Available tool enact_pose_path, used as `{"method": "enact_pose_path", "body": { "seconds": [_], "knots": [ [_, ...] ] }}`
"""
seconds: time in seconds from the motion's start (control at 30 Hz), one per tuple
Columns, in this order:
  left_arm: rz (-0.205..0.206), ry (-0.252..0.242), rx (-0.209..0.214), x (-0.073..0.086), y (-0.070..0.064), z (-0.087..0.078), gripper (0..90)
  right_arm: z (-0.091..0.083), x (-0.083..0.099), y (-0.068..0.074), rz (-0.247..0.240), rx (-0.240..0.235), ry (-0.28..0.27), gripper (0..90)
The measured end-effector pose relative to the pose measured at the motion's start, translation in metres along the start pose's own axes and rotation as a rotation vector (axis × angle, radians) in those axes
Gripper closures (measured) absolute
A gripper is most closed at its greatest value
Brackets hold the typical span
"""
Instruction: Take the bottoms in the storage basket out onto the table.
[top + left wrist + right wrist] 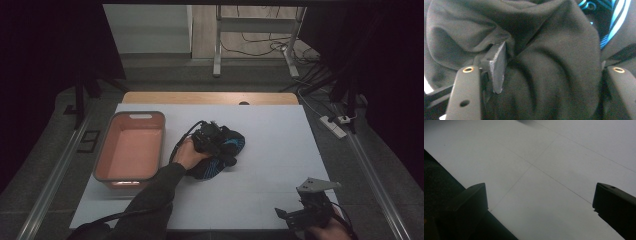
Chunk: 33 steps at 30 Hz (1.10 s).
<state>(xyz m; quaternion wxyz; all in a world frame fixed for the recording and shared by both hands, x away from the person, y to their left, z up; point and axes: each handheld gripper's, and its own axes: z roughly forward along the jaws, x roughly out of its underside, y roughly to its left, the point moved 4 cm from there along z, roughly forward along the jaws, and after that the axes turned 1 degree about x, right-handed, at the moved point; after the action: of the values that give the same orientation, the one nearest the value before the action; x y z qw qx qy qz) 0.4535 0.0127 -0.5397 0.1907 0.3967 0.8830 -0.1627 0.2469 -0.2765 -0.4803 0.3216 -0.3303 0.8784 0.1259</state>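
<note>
The black garment with blue stripes lies crumpled right of the pink tub; left gripper jaws apart in its folds, right gripper jaws apart

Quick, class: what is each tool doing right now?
Left tool: jaws wide, pressed into the dark garment, cloth bunched between them; not yet closed on it.
Right tool: open, empty, over the white table.

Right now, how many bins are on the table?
1. A pink bin with a grey rim sits at the table's left side, beside the dark garment that the left gripper is pressed into. None seems hidden.
</note>
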Motion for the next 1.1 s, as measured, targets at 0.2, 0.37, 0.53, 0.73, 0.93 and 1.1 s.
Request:
{"method": "enact_pose_path", "body": {
  "seconds": [0.2,0.37,0.53,0.73,0.93,1.1],
  "knots": [
    [-0.014,-0.010,0.029,0.000,-0.001,-0.003,29.1,0.000,0.000,0.000,-0.001,-0.001,0.001,0.0],
    [-0.009,-0.017,0.047,0.000,-0.003,-0.005,22.6,0.000,0.000,0.000,-0.003,-0.002,0.003,0.0],
    [-0.010,-0.027,0.061,-0.001,-0.004,-0.007,17.2,0.000,0.000,0.000,-0.005,-0.001,0.003,0.0],
    [-0.002,-0.029,0.054,-0.002,-0.006,-0.007,5.3,0.000,0.000,0.000,-0.008,-0.002,0.003,0.0],
    [0.014,-0.061,0.034,-0.002,-0.007,-0.009,0.0,0.000,0.000,0.000,-0.011,-0.003,0.007,0.0],
    [0.001,-0.102,0.071,-0.001,-0.008,-0.014,0.0,0.001,0.000,0.001,-0.011,0.001,0.006,0.0]
  ]
}}
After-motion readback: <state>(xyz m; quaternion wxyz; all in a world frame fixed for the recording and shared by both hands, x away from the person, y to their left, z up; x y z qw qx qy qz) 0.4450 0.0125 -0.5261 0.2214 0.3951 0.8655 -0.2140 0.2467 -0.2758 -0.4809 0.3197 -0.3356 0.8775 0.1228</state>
